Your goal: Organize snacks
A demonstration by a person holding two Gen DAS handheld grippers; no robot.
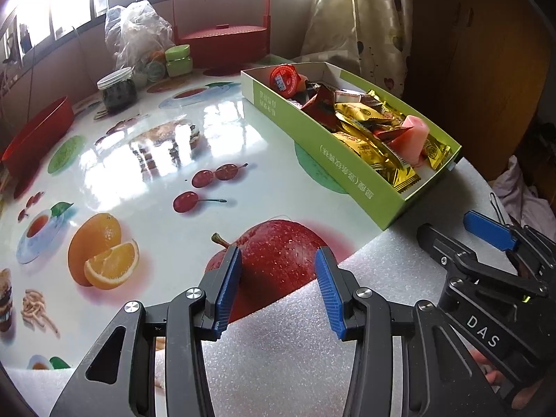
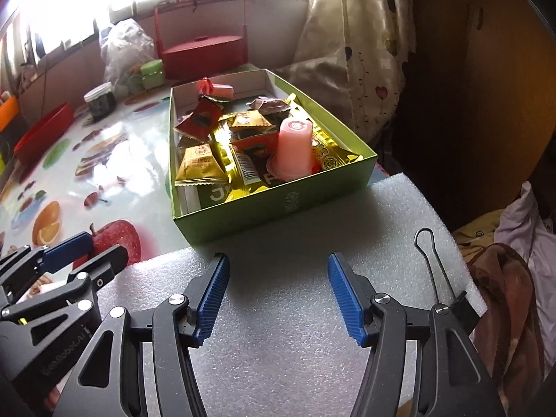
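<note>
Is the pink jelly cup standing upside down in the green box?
Yes, the pink jelly cup stands among the wrappers in the green box with its wide lid end down and its narrow bottom up.

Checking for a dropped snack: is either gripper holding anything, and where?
Nothing is held: the left gripper and right gripper are both open and empty.

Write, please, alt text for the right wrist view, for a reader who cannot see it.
An open right gripper holds nothing above a white foam sheet. Beyond it, a green box holds gold and red snack packets and a pink jelly cup. The left gripper is at the left edge.
</note>
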